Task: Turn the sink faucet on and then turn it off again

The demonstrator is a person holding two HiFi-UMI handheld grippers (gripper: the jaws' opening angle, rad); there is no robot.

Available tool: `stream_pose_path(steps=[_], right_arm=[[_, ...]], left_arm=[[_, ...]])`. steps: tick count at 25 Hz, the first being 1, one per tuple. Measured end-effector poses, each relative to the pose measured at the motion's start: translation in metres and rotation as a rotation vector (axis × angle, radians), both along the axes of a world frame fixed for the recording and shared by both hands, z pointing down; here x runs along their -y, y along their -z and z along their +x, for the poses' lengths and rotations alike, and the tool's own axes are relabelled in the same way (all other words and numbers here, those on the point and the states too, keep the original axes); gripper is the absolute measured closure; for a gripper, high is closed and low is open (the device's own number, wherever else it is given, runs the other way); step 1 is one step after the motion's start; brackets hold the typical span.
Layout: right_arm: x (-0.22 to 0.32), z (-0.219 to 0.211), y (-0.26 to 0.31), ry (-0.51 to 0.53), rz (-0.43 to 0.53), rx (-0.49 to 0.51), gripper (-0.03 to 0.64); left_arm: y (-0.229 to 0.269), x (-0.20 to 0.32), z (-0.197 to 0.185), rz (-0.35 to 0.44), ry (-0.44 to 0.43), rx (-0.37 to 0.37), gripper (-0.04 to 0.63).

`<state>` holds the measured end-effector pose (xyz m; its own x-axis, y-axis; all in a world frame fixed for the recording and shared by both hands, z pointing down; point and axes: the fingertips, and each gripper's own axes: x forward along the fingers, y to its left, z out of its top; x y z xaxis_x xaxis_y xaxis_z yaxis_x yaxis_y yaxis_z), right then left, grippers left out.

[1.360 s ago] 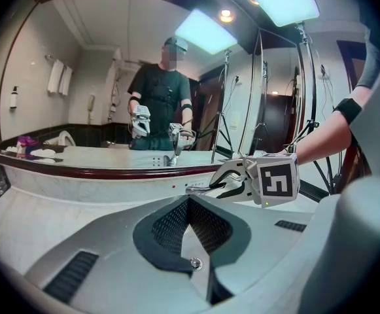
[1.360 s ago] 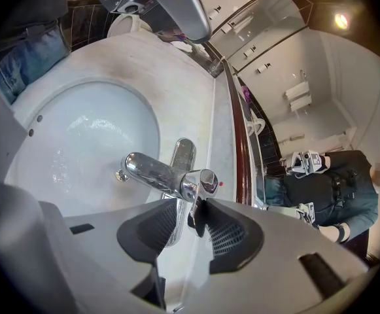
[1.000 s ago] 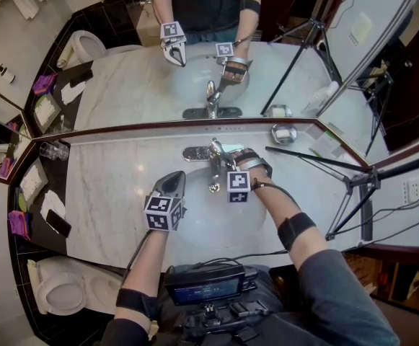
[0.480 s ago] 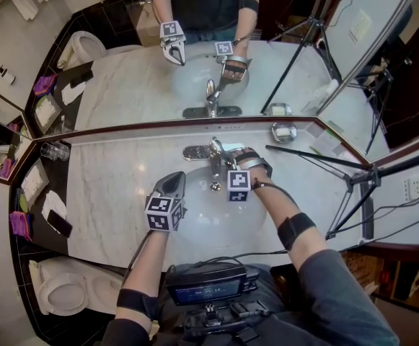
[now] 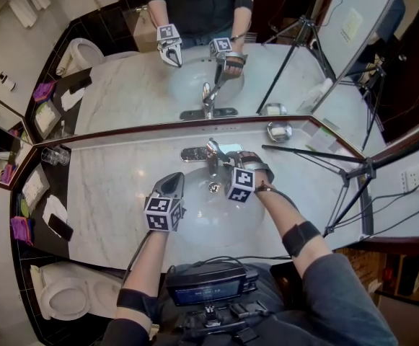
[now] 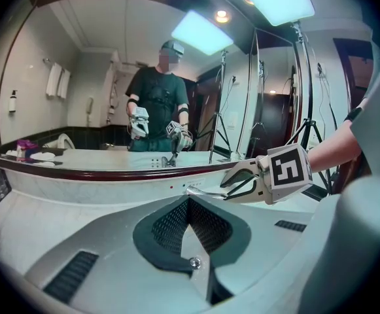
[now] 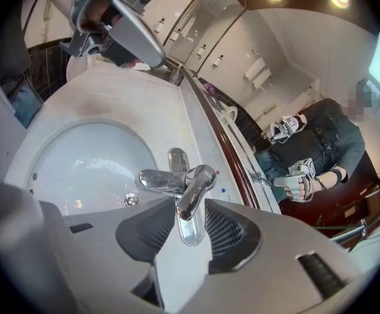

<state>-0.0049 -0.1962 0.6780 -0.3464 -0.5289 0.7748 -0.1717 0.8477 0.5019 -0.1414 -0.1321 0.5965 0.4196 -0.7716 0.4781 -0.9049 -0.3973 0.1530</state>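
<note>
Right gripper view: my right tool (image 7: 190, 205) just opening, jaws apart, faucet lever (image 7: 195, 183) between them; left tool (image 6: 188, 199) closed, empty.

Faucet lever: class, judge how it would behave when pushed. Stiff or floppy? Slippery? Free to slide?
The faucet lever looks like polished, mirror-bright metal, so probably rigid and somewhat slippery. It is joined to the spout fixed on the counter, so a push would likely pivot it, not slide or tip it.
</note>
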Motion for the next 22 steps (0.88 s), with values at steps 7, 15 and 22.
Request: stream_pose_path(steps=[7, 15, 22], right_arm=[[-0.009, 0.011, 0.036, -0.231, -0.117, 0.33, 0.51], [-0.021, 0.053, 0.074, -0.534, -0.205, 0.719, 0.598], [-0.051, 0.075, 0.074, -0.648, -0.291, 0.923, 0.6]], left_arm=[[0.01, -0.003, 0.008, 0.023, -0.019, -0.003, 0.595], [0.018, -0.009, 0.008, 0.036, -0.013, -0.021, 0.595], [0.024, -0.015, 0.006, 0.045, -0.001, -0.043, 0.595]])
